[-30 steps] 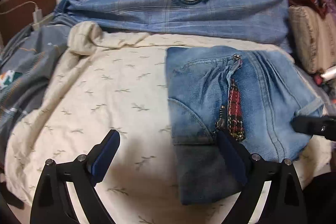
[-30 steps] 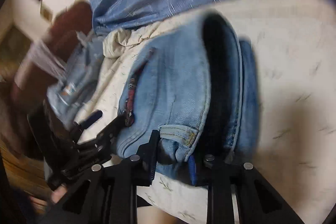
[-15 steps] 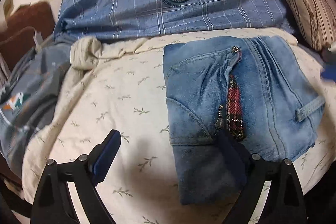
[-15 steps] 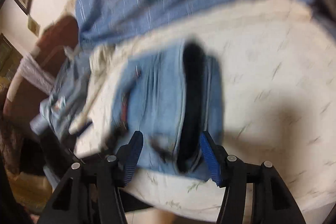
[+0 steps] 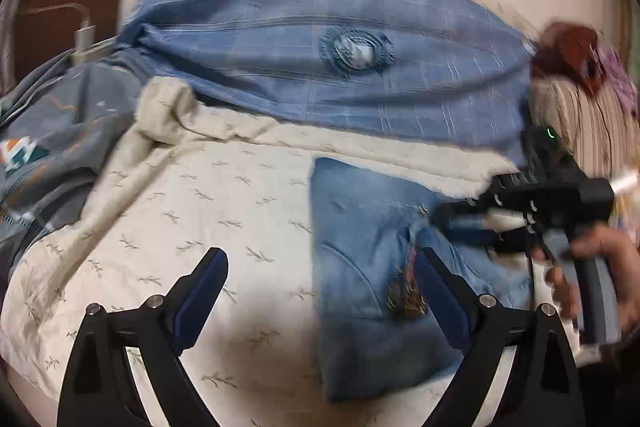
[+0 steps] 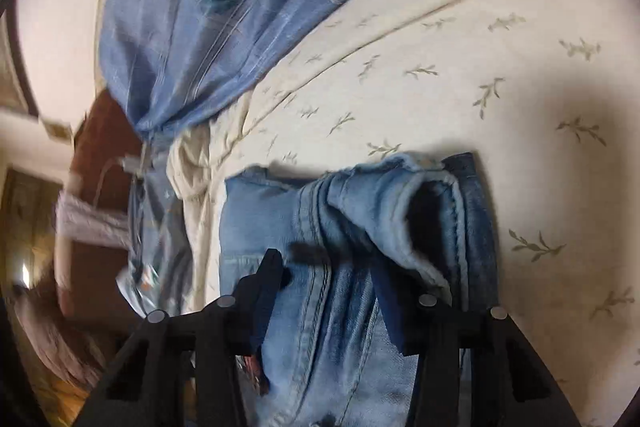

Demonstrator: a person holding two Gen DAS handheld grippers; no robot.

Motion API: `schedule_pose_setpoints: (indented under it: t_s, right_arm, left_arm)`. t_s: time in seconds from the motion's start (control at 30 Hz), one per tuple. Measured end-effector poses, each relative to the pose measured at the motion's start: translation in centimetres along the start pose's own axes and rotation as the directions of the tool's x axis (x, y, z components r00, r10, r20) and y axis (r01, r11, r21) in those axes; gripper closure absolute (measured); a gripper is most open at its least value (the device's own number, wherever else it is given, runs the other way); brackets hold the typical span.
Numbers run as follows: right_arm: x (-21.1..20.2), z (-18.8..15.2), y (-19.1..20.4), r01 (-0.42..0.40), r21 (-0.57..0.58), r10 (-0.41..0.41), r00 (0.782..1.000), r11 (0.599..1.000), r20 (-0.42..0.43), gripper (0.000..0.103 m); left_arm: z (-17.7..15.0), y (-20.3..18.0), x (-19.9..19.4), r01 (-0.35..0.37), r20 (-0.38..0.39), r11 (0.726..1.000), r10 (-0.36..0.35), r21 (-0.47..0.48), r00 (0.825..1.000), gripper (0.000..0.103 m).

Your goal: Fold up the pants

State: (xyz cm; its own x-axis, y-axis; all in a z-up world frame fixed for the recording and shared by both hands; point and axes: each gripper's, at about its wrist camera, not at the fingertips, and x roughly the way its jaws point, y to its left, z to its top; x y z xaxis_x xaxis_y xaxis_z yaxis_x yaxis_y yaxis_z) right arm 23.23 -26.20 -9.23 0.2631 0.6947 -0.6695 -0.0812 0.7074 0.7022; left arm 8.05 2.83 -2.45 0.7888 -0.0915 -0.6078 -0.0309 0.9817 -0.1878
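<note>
The pants are light blue jeans (image 5: pixel 360 239) folded into a thick bundle on a cream leaf-print bedspread (image 5: pixel 224 203). My left gripper (image 5: pixel 320 279) is open and empty, its right finger over the jeans' left part near a red plaid tag (image 5: pixel 404 291). My right gripper (image 6: pixel 328 283) is open, low over the jeans (image 6: pixel 344 227), with the folded waistband between its fingers. It also shows in the left wrist view (image 5: pixel 460 223), reaching over the jeans from the right.
A blue plaid pillow (image 5: pixel 320 55) with a round emblem lies behind the jeans. A grey patterned blanket (image 5: pixel 52 155) is bunched at the left. A striped cushion (image 5: pixel 592 131) sits at the right. A brown headboard (image 5: pixel 64 3) stands at the back left.
My right gripper has opened, let go of the jeans' edge, drawn back, then moved in over the top of the bundle. The left gripper has stayed open in place.
</note>
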Motion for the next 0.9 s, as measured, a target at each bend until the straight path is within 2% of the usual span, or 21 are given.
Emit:
schedule_pose_setpoints:
  t_s: [0.03, 0.07, 0.1, 0.17, 0.2, 0.27, 0.37, 0.43, 0.47, 0.5, 0.53, 0.57, 0.6, 0.63, 0.67, 0.7, 0.73, 0.8, 0.87, 0.9]
  right_arm:
    - [-0.1, 0.0, 0.5, 0.01, -0.01, -0.01, 1.0, 1.0, 0.0, 0.052]
    - [-0.4, 0.1, 0.9, 0.014, -0.02, -0.014, 1.0, 1.0, 0.004, 0.048]
    - [-0.3, 0.1, 1.6, 0.023, -0.029, -0.022, 1.0, 0.999, 0.016, 0.046]
    - [-1.2, -0.8, 3.4, 0.038, -0.078, -0.035, 0.998, 0.996, 0.045, 0.041]
    - [-2.0, -1.8, 5.1, 0.038, -0.148, -0.03, 0.998, 0.988, 0.061, 0.039]
    - [-3.7, -3.9, 6.6, 0.026, -0.214, -0.009, 0.997, 0.976, 0.076, 0.035]
    - [-3.9, -7.4, 6.3, -0.003, -0.229, 0.016, 0.998, 0.973, 0.056, 0.029]
    - [-0.9, -9.0, 3.3, 0.088, -0.2, -0.1, 0.993, 0.976, -0.054, 0.028]
    - [0.2, -9.3, 1.7, 0.096, -0.185, -0.111, 0.991, 0.978, -0.071, 0.031]
    - [-0.4, -9.4, 1.2, 0.067, -0.177, -0.07, 0.997, 0.982, -0.014, 0.032]
    - [-0.9, -9.4, 1.3, 0.057, -0.155, -0.059, 0.998, 0.986, -0.009, 0.032]
    - [-1.0, -9.3, 1.5, 0.061, -0.156, -0.063, 0.998, 0.986, -0.007, 0.032]
    - [-0.9, -9.3, 2.0, 0.085, -0.185, -0.089, 0.996, 0.979, -0.013, 0.032]
    - [-0.4, -9.4, 2.4, 0.108, -0.227, -0.117, 0.993, 0.968, -0.027, 0.032]
    - [-0.2, -9.5, 2.5, 0.115, -0.251, -0.126, 0.991, 0.961, -0.032, 0.032]
    - [-0.1, -9.5, 2.3, 0.109, -0.252, -0.12, 0.992, 0.961, -0.03, 0.032]
    - [-0.2, -9.4, 2.0, 0.093, -0.235, -0.103, 0.994, 0.967, -0.029, 0.032]
    - [-0.4, -9.3, 1.5, 0.073, -0.215, -0.081, 0.996, 0.974, -0.029, 0.031]
    - [-0.5, -9.3, 1.3, 0.063, -0.222, -0.071, 0.997, 0.973, -0.028, 0.031]
    - [-0.6, -9.4, 1.1, 0.058, -0.226, -0.066, 0.998, 0.972, -0.026, 0.031]
  left_arm:
    - [-0.3, -0.1, 1.4, -0.019, -0.076, 1.0, 0.02, 0.014, 0.997, 0.009]
    - [-1.4, -0.7, 4.2, -0.044, -0.224, 0.997, 0.056, 0.059, 0.973, 0.008]
    - [-2.4, -1.0, 5.5, -0.057, -0.275, 0.995, 0.076, 0.076, 0.958, 0.008]
    - [-2.1, -1.4, 4.8, -0.062, -0.227, 0.994, 0.082, 0.093, 0.97, 0.007]
    - [-2.0, -1.6, 4.7, -0.068, -0.219, 0.99, 0.093, 0.122, 0.971, 0.007]
    - [-2.1, -1.5, 4.8, -0.067, -0.224, 0.993, 0.088, 0.101, 0.971, 0.007]
    - [-2.0, -1.1, 4.7, -0.052, -0.231, 0.996, 0.067, 0.072, 0.971, 0.007]
    - [-1.4, -0.2, 4.2, -0.003, -0.221, 1.0, 0.004, 0.007, 0.975, 0.007]
    - [-1.0, 0.8, 3.5, 0.04, -0.188, 0.997, -0.05, -0.059, 0.981, 0.007]
    - [-0.6, 2.1, 2.4, 0.086, -0.14, 0.987, -0.105, -0.133, 0.985, 0.007]
    - [-0.4, 3.4, 1.5, 0.132, -0.104, 0.97, -0.155, -0.204, 0.982, 0.007]
    - [-0.3, 5.2, 1.2, 0.189, -0.081, 0.936, -0.221, -0.297, 0.972, 0.007]
    - [-0.5, 6.9, 1.7, 0.241, -0.087, 0.89, -0.295, -0.387, 0.951, 0.007]
    - [-0.9, 8.0, 2.6, 0.277, -0.11, 0.842, -0.365, -0.464, 0.925, 0.007]
    - [-1.7, 9.0, 4.1, 0.294, -0.146, 0.78, -0.437, -0.552, 0.887, 0.007]
    - [-2.4, 9.4, 5.1, 0.287, -0.174, 0.747, -0.472, -0.6, 0.864, 0.007]
    - [-3.2, 9.4, 6.2, 0.274, -0.212, 0.726, -0.501, -0.631, 0.839, 0.008]
    - [-3.5, 8.3, 6.4, 0.313, -0.219, 0.707, -0.552, -0.635, 0.805, 0.008]
    - [-3.5, 6.8, 6.7, 0.383, -0.213, 0.667, -0.632, -0.639, 0.745, 0.008]
    - [-3.6, 6.2, 7.0, 0.397, -0.211, 0.648, -0.656, -0.65, 0.725, 0.008]
